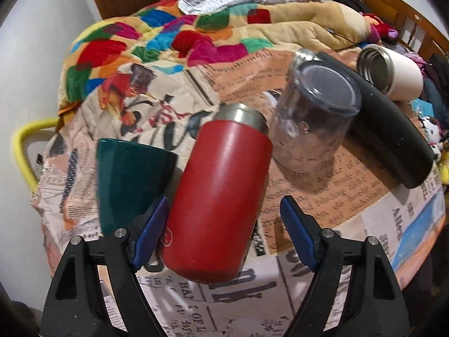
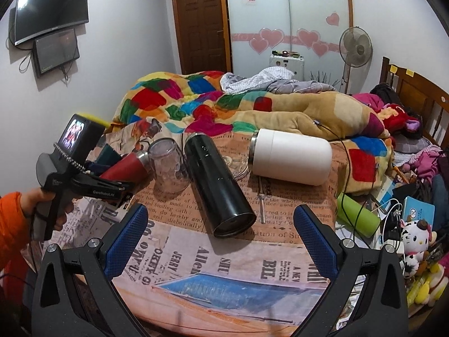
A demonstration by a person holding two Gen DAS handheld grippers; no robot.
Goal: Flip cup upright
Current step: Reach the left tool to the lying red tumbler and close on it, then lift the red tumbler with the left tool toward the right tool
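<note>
A red steel cup [image 1: 219, 196] lies tilted between the fingers of my left gripper [image 1: 224, 224], its steel rim pointing away. The jaws are open; the left pad is close to the cup and the right pad [image 1: 297, 233] stands apart from it. A dark green cup [image 1: 129, 179] stands upside down to its left. A clear glass [image 1: 311, 123] stands upside down behind. A black flask [image 2: 219, 185] and a white cup [image 2: 291, 157] lie on their sides. My right gripper [image 2: 221, 230] is open and empty, near the black flask's base.
The table wears a newspaper-print cloth [image 2: 224, 252]. A bed with a colourful blanket [image 2: 213, 104] is behind it. A green bottle [image 2: 356, 216], cables and plush toys [image 2: 415, 241] crowd the right side. The left gripper shows in the right wrist view [image 2: 84, 174].
</note>
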